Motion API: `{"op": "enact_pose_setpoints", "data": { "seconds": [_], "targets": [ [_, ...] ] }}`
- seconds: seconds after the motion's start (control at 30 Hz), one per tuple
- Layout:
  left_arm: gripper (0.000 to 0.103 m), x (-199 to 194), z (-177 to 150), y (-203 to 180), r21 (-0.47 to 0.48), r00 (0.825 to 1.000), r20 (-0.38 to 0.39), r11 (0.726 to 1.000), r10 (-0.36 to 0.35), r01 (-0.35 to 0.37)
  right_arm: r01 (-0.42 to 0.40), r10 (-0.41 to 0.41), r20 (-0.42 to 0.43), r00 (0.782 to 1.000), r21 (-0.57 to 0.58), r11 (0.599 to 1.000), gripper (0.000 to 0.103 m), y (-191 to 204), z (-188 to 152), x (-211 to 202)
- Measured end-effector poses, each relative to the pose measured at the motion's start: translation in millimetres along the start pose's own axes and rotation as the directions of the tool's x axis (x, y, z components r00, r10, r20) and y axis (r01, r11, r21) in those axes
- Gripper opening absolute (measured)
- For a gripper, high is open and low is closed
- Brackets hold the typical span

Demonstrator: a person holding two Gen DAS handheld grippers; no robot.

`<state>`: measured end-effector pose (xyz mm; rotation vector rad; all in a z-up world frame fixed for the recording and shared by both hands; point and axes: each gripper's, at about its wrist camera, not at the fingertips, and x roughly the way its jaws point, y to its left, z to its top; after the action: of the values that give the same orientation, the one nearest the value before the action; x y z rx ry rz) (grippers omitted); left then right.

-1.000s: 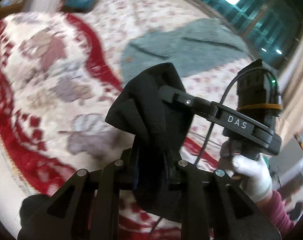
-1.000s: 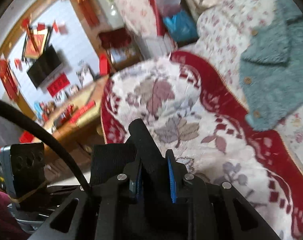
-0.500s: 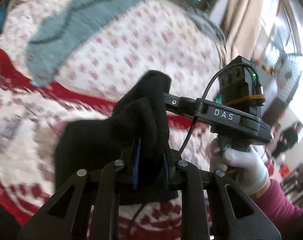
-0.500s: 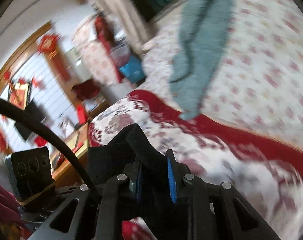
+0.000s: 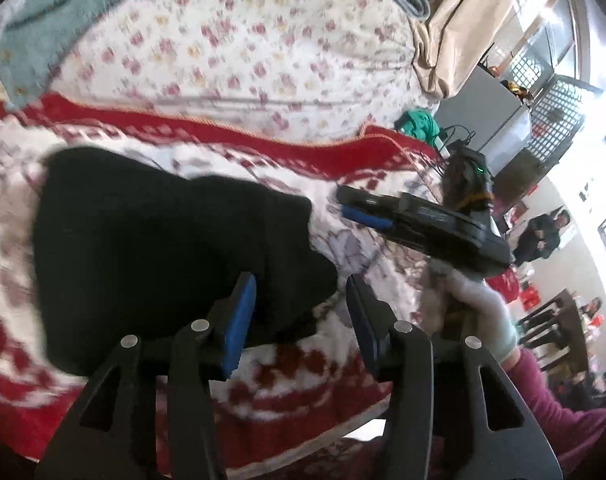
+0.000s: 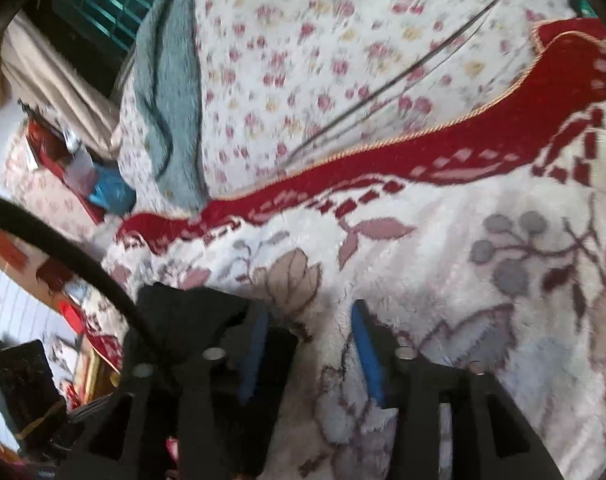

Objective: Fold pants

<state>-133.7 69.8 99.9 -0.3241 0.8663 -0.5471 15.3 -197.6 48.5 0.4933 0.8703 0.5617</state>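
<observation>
The black pants (image 5: 151,256) lie in a folded bundle on the red and white floral blanket (image 5: 363,148). My left gripper (image 5: 299,308) is open just above the bundle's near right edge, with nothing between its blue pads. My right gripper (image 6: 309,340) is open over the blanket. A corner of the black pants (image 6: 191,308) shows just left of its left finger. In the left wrist view the right gripper (image 5: 367,210) sits to the right of the bundle, held by a white-gloved hand (image 5: 479,312).
A teal fuzzy garment (image 5: 51,12) lies on the floral sheet (image 5: 263,40) at the far side; it also shows in the right wrist view (image 6: 167,92). The blanket's front edge (image 5: 343,432) drops off near me. Furniture and people stand at the right.
Both grippers were shut on the black pants and carried them; now both are open and the pants lie on the blanket. Both views swung toward the far side of the bed.
</observation>
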Motion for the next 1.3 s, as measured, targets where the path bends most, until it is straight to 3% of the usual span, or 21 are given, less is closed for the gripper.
{"op": "enact_pose_setpoints", "data": {
  "seconds": [0.07,0.17,0.33,0.4,0.47,0.6,0.77,0.9,1.0,1.07,1.3],
  "targets": [
    [0.046,-15.1,4.4,7.4,0.021,0.998,0.037,0.999,0.045,-0.046,-0.047,0.047,0.000,0.999,0.002,0.999,0.051,10.6,-4.9,-9.9],
    [0.046,-27.9,12.5,28.1,0.012,0.984,0.092,0.988,0.153,-0.155,-0.076,0.076,-0.030,0.997,-0.024,0.997,0.052,30.0,-16.1,-11.9],
    [0.046,-14.3,25.4,72.4,-0.076,0.960,0.066,0.961,0.272,-0.267,-0.084,0.075,-0.114,0.991,-0.083,0.993,0.052,57.0,-37.4,10.8],
    [0.046,-5.7,28.1,86.8,-0.094,0.960,0.064,0.959,0.272,-0.266,-0.037,0.014,-0.143,0.990,-0.161,0.986,0.052,68.4,-46.0,21.9],
    [0.046,5.0,33.0,95.6,-0.095,0.949,0.058,0.948,0.309,-0.303,0.039,-0.071,-0.136,0.988,-0.228,0.973,0.052,74.2,-56.8,28.2],
    [0.046,23.9,35.4,107.4,-0.083,0.934,0.031,0.932,0.356,-0.352,0.065,-0.098,-0.168,0.981,-0.192,0.979,0.052,58.1,-74.9,39.3],
    [0.046,19.9,33.8,106.1,-0.083,0.932,0.045,0.931,0.361,-0.356,0.053,-0.089,-0.180,0.980,-0.194,0.980,0.052,58.3,-73.4,32.2],
    [0.046,-3.6,29.6,105.7,-0.121,0.939,0.057,0.936,0.338,-0.330,0.047,-0.072,-0.123,0.990,-0.196,0.980,0.052,65.6,-59.4,13.5],
    [0.046,-16.9,24.6,109.7,-0.143,0.945,0.052,0.939,0.322,-0.312,0.017,-0.030,-0.067,0.997,-0.175,0.984,0.068,68.4,-52.3,4.7],
    [0.046,-20.4,21.8,110.6,-0.154,0.948,0.037,0.940,0.315,-0.306,0.007,-0.020,-0.069,0.997,-0.172,0.985,0.069,71.8,-50.5,7.8],
    [0.046,-18.1,15.1,99.6,-0.121,0.932,0.046,0.928,0.359,-0.352,0.017,-0.038,-0.090,0.995,-0.229,0.973,0.069,92.4,-53.8,31.6]
  ]
}}
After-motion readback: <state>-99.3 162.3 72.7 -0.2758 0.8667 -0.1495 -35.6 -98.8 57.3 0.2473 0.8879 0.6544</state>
